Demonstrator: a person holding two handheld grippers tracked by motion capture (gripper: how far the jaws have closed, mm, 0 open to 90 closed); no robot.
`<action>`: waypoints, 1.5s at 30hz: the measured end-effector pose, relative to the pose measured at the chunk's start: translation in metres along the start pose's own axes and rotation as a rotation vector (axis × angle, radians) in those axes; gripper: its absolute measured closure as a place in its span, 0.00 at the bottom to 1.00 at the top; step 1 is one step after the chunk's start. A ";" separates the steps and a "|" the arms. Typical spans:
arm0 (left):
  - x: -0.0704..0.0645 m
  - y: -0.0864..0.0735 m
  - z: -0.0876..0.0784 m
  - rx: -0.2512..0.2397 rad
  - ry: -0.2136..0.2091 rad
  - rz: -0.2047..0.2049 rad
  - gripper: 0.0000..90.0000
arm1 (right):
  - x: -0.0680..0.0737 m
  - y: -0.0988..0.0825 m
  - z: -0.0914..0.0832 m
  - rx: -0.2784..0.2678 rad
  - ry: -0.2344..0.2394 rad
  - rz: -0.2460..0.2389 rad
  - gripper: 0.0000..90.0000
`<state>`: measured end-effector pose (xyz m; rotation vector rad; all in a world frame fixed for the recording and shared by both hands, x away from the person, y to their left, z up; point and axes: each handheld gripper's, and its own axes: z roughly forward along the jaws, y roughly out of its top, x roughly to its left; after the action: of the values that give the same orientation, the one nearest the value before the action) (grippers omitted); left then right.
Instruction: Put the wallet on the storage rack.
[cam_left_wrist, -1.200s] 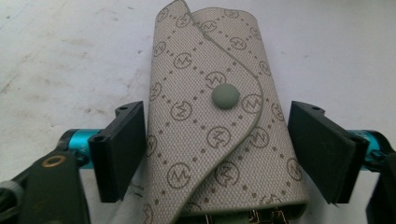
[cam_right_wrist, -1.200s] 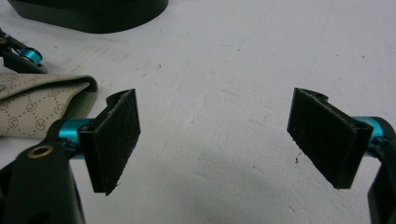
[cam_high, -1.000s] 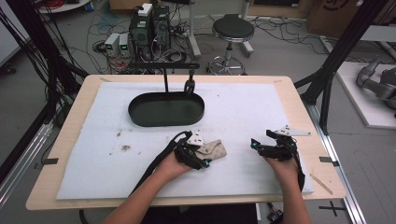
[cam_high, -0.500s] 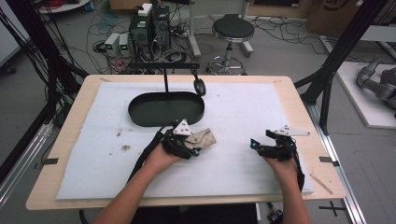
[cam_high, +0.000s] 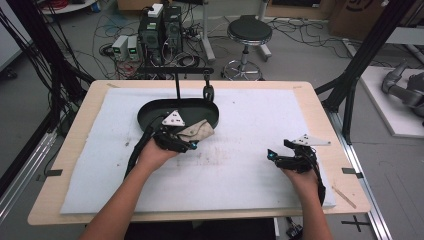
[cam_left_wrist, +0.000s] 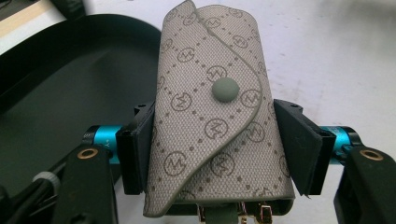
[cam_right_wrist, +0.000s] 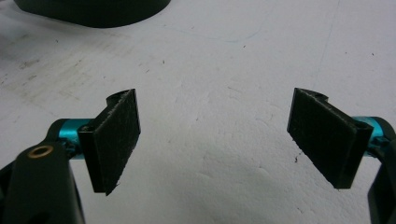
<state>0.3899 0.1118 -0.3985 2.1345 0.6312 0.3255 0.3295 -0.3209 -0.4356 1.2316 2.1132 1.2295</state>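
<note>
Pouch (cam_left_wrist: 212, 121): beige monogram fabric, snap-buttoned flap.

We get even, soft overhead light on the white mat (cam_high: 250, 165); shadows are faint. High view is soft and low-res, floor at far left dim. Left gripper view is sharp on the fabric pouch (cam_left_wrist: 215, 116), black tray (cam_left_wrist: 60, 84) underexposed. Right gripper view: mild glare off mat, far edge slightly blurred.
</note>
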 end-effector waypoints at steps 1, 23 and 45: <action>0.003 0.001 -0.001 0.008 0.009 0.005 0.39 | 0.000 0.000 0.000 0.001 -0.001 0.001 0.20; 0.077 -0.006 -0.004 0.059 0.151 -0.058 0.39 | 0.001 0.000 0.001 0.002 0.000 -0.001 0.20; 0.103 -0.016 0.028 0.145 0.174 -0.086 0.39 | 0.001 -0.001 0.002 0.006 0.000 -0.003 0.20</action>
<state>0.4836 0.1578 -0.4271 2.2245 0.8669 0.4324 0.3306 -0.3194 -0.4373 1.2310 2.1198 1.2231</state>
